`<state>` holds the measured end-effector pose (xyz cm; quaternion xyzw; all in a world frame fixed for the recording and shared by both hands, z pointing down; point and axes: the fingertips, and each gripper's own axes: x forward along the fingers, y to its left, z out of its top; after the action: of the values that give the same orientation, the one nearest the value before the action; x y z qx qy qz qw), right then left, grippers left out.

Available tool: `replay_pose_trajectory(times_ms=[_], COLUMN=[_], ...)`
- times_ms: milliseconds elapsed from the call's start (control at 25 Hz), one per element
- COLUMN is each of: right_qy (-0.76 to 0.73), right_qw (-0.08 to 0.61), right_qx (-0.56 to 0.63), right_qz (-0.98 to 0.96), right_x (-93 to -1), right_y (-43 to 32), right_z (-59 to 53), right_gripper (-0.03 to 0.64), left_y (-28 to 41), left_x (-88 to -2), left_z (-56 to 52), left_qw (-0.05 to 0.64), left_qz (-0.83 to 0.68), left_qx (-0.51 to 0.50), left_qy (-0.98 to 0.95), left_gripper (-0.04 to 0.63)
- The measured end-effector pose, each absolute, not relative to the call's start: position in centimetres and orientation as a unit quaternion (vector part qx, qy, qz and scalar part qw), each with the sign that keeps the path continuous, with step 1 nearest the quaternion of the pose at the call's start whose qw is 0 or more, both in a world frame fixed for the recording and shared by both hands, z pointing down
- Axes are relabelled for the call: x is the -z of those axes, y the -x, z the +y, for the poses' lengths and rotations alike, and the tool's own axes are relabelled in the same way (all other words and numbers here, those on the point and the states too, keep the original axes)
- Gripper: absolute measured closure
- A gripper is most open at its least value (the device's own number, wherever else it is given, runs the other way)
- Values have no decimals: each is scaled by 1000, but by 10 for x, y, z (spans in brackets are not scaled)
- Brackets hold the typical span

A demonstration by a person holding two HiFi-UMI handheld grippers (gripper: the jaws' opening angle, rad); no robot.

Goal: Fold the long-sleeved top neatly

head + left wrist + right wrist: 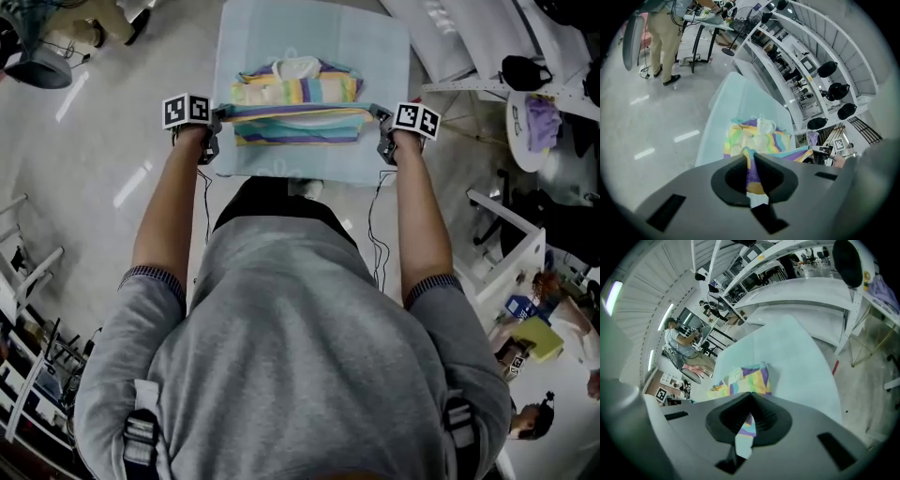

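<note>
Pinching top [295, 94] with outstretched left gripper [221, 115], right gripper [378, 115]

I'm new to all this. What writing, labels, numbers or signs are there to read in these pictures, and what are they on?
No words or numbers can be read anywhere.
The left cube, on the left gripper: black-and-white square pattern, no letters.
The right cube, on the right gripper: the same.
The striped top: no print visible.
Things in the background: too small or blurred to read.
</note>
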<state>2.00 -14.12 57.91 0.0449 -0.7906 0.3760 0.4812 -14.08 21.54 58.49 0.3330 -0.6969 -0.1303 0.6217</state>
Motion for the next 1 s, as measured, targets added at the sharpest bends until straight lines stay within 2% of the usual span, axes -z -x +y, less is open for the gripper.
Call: replay_pose_trajectory(times_ms=[440, 760, 920, 1000], right_qy=[-55, -76, -93, -100], right_qw=[501, 520, 514, 503], right_qx=[-379, -394, -403, -413], right_qz=[-776, -754, -751, -753], right_x=[-621, -664, -671, -672], right_y=[61, 90, 96, 101], right_z=[-176, -185, -186, -188], right_gripper=[600, 600, 594, 573], left_y=[210, 240, 248, 250], left_x=[-618, -659, -666, -668], left_z=[185, 175, 173, 169], left_qw=[637, 659, 663, 662], left_qz=[-681, -661, -653, -643], left_qx=[157, 167, 203, 234], left_qy=[-325, -316, -305, -306], left_gripper=[566, 563, 543, 469])
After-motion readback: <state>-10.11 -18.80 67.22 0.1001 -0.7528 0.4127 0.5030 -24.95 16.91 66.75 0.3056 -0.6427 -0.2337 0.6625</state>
